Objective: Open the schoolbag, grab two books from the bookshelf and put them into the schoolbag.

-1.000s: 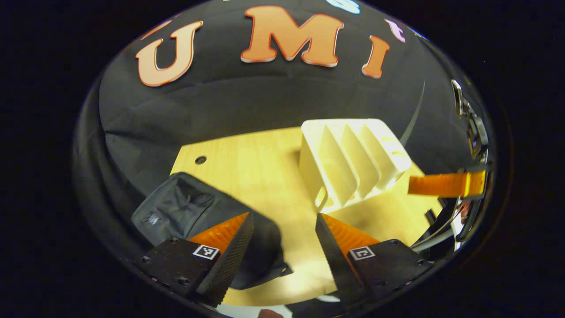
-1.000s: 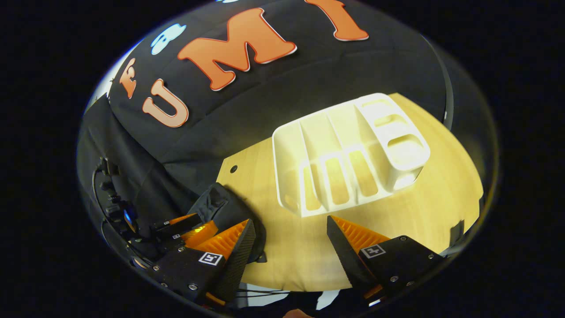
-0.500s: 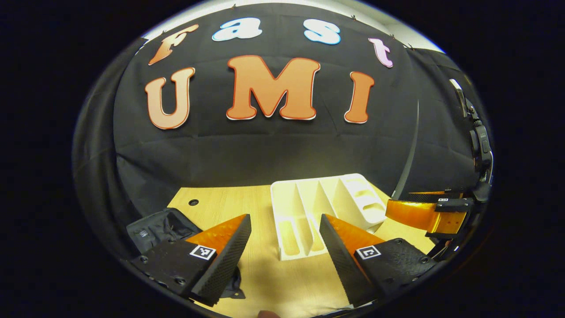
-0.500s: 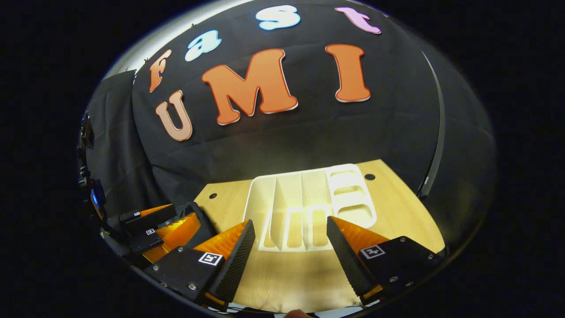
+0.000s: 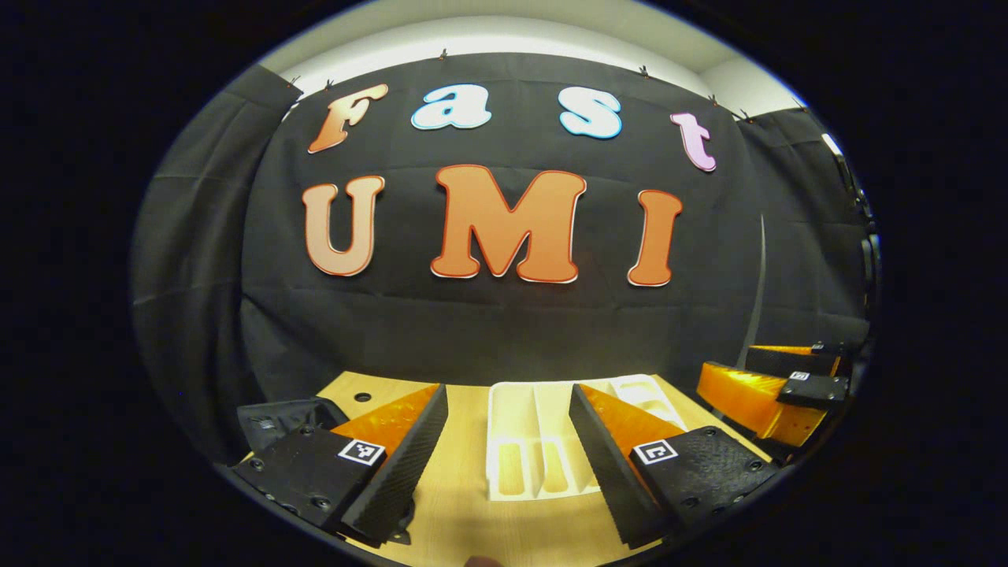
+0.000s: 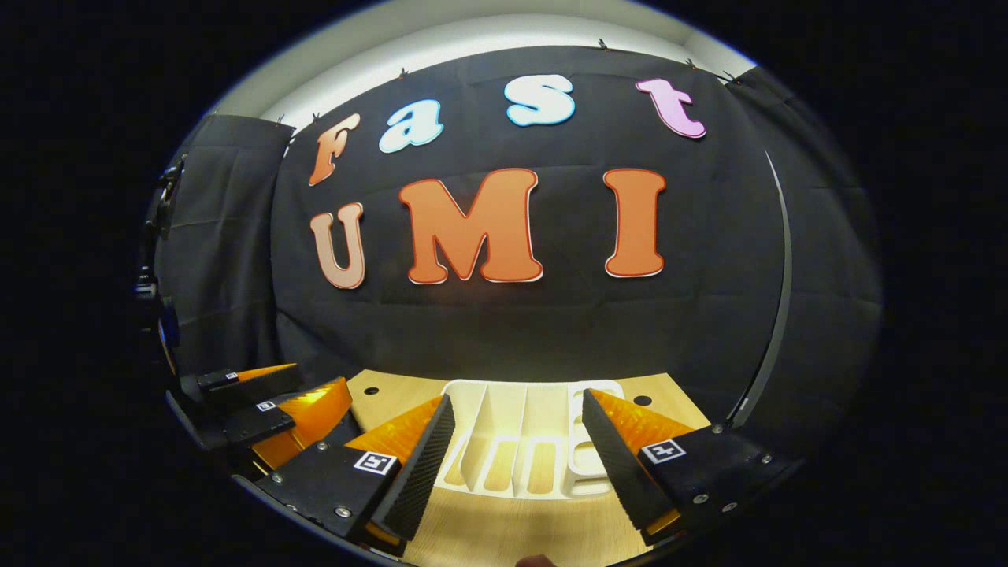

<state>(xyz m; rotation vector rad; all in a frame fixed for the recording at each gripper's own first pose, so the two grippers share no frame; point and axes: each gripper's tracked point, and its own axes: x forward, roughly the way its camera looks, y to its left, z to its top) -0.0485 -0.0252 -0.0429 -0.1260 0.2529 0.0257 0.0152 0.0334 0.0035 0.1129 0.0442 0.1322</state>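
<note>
fingers (image 5: 394, 465) of both grippers spread apart above the bookshelf (image 5: 524, 441).

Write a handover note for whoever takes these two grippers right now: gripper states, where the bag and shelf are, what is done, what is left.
Left gripper: open, holding nothing, raised over the table's near edge.
Right gripper: open, holding nothing, beside the left one.
White bookshelf: lies at mid-table, straight ahead of both grippers; its slots that can be seen hold no books.
Black schoolbag: on the table's left end, partly hidden behind the left gripper's fingers; I cannot tell whether it is open.
Done: no books visible in the shelf, so they may already be in the bag; contents unseen.
Left: check the bag for two books before ending.
</note>
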